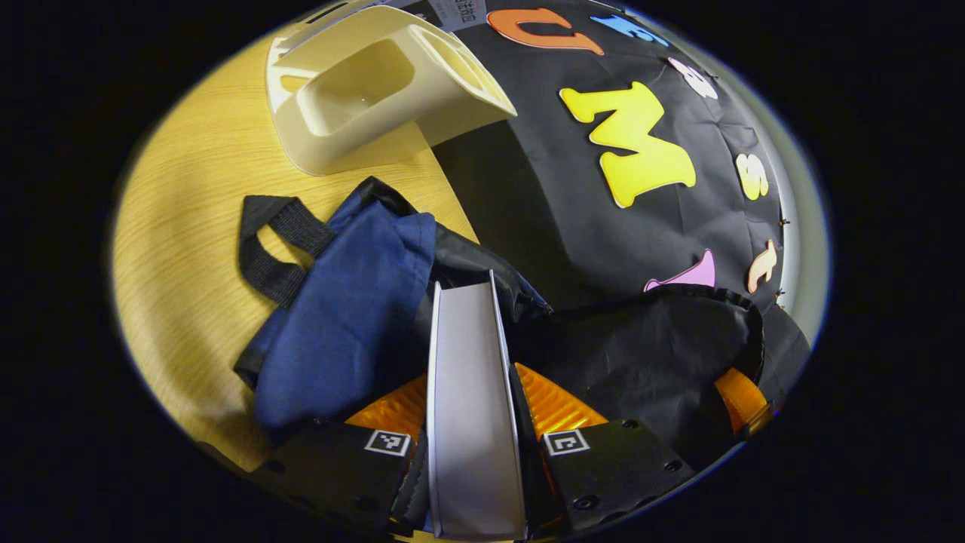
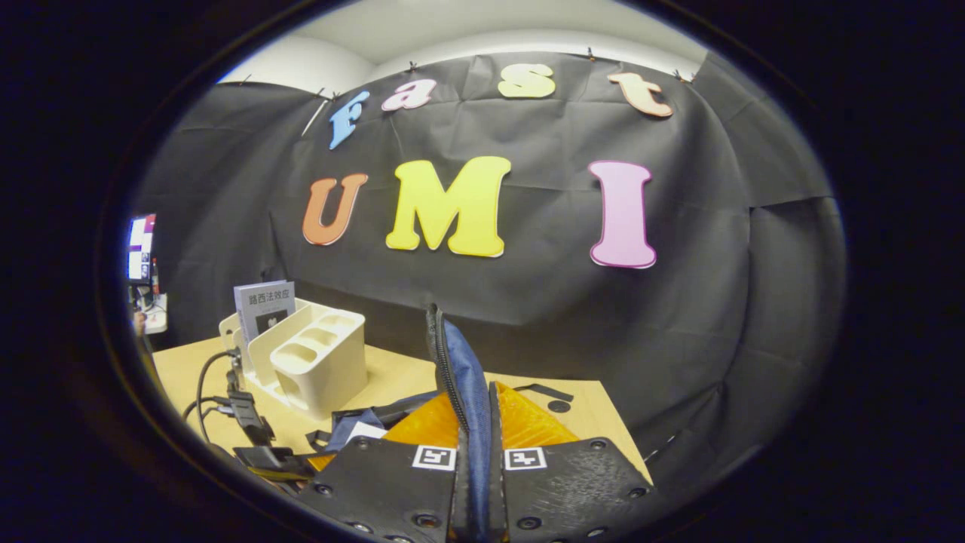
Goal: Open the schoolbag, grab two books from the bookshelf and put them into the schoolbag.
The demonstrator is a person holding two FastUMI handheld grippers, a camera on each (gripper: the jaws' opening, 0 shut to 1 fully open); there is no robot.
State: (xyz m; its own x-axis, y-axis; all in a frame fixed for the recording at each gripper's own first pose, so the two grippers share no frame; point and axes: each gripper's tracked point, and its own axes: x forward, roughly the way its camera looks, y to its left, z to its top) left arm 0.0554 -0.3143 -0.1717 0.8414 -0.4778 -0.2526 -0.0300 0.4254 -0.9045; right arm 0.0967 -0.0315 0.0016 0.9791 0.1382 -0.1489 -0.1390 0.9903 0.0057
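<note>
Clamped between the left gripper [image 1: 473, 441] fingers, a book [image 1: 471, 400] stood edge-on right at the lens of the left gripper view, its pale page block between two thin covers, both fingers pressing its sides. Its far end reached over the bag [image 1: 354, 324], a blue fabric sack lying on the table [image 1: 188, 226] with a black strap loop [image 1: 275, 245] at its upper left and black lining spread open to the right; whether the book's end was already inside the opening could not be told. Beyond the bag, the cream shelf [image 1: 362, 90] stood on the table, its near compartments holding nothing.

At the lens of the right gripper view, the right gripper [image 2: 476, 452] was clenched on an upright fold of the bag [image 2: 464, 377], the zip edge running up its left side, both fingers tight against the cloth. Farther left on the table [image 2: 392, 373], the shelf [image 2: 309, 358] held one book [image 2: 264, 308] upright in its rear slot, with the front round pockets bare. Near the lower left edge lay black cables [image 2: 226, 400] and part of the other gripper
</note>
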